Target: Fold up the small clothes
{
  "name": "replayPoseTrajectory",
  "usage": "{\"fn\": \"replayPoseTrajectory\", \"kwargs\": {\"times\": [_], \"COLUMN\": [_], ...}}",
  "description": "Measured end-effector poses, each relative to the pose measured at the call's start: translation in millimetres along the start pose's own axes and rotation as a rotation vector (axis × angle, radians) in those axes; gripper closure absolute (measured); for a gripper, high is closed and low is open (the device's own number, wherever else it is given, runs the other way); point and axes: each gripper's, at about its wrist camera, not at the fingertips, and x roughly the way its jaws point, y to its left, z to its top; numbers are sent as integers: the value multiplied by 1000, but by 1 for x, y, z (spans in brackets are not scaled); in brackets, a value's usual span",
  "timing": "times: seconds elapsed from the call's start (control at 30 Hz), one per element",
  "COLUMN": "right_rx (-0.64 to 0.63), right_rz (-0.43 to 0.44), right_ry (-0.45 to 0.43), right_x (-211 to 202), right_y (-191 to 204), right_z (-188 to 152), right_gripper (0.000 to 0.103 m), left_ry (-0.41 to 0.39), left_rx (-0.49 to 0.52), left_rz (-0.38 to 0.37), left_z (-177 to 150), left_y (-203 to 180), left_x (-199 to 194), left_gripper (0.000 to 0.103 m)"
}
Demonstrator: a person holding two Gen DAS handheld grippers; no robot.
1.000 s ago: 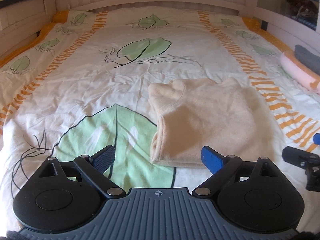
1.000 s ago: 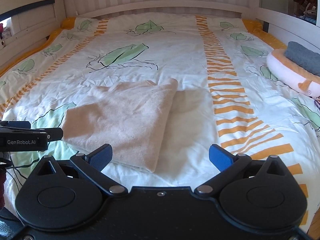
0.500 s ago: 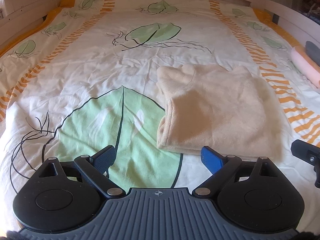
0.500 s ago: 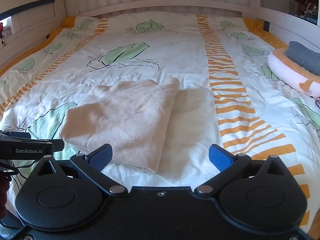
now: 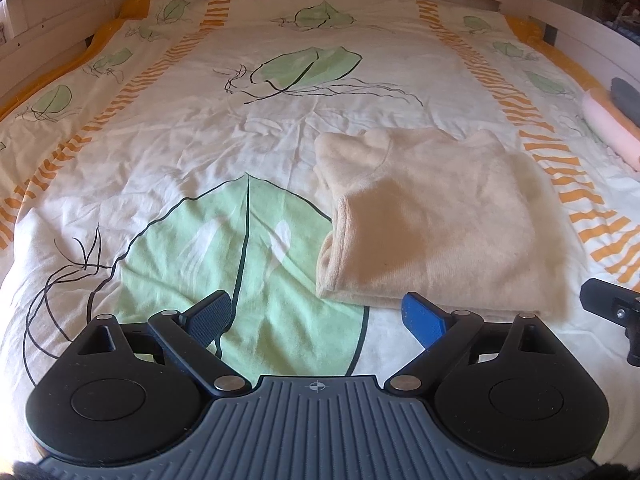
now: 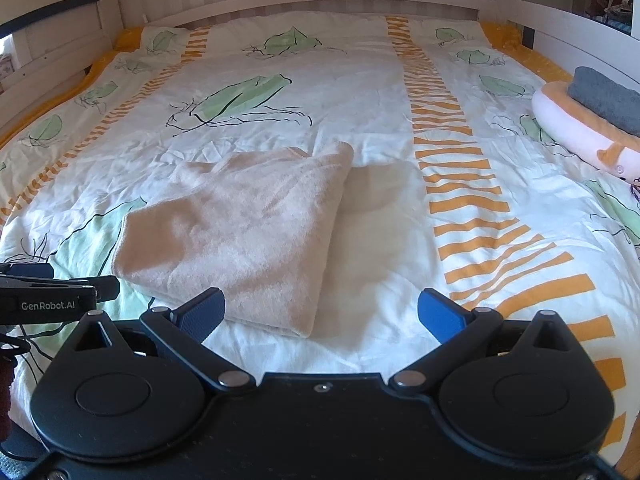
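While the cream garment (image 5: pixel 436 216) lies folded on the bed (image 5: pixel 200 128), both units sit clear of it at its near edge: left hand-held gripper (image 5: pixel 316 314) and right hand-held gripper (image 6: pixel 320 314) are released, empty, presumably positioned for another fold.

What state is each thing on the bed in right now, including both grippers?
beige garment: folded, lying flat on the duvet, not gripped.
left gripper: open, empty, just short of the garment's near edge.
right gripper: open, empty, near the garment's right corner.
duvet: spread over the bed, lightly wrinkled.
grey towel: folded, resting on the pink cushion.
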Motion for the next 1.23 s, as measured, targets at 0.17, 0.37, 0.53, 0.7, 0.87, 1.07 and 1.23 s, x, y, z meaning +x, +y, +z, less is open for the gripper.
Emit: {"fn": "replayPoseTrajectory", "kwargs": {"times": [0.17, 0.37, 0.53, 0.7, 0.87, 1.07, 1.23], "right_rx": [2, 19, 23, 19, 22, 24, 28], "right_rz": [2, 7, 9, 8, 9, 12, 14], "right_ry": [7, 21, 35, 41, 42, 44, 46], "right_x": [1, 5, 7, 9, 10, 10, 12], "right_y": [0, -2, -2, -1, -1, -1, 0], "right_z": [0, 0, 0, 1, 1, 1, 0], "right_gripper": [1, 1, 1, 1, 1, 1, 1], "left_ry": [2, 5, 5, 8, 14, 8, 0], "left_rx": [8, 11, 13, 7, 18, 18, 12], "left_rz": [-2, -6, -7, -9, -12, -9, -4], "left_z": [0, 0, 0, 0, 0, 0, 0], "left_y": [-1, -2, -2, -2, -3, -3, -2], "left_x": [0, 1, 1, 2, 4, 2, 1], "left_gripper": [10, 10, 10, 10, 10, 10, 10]}}
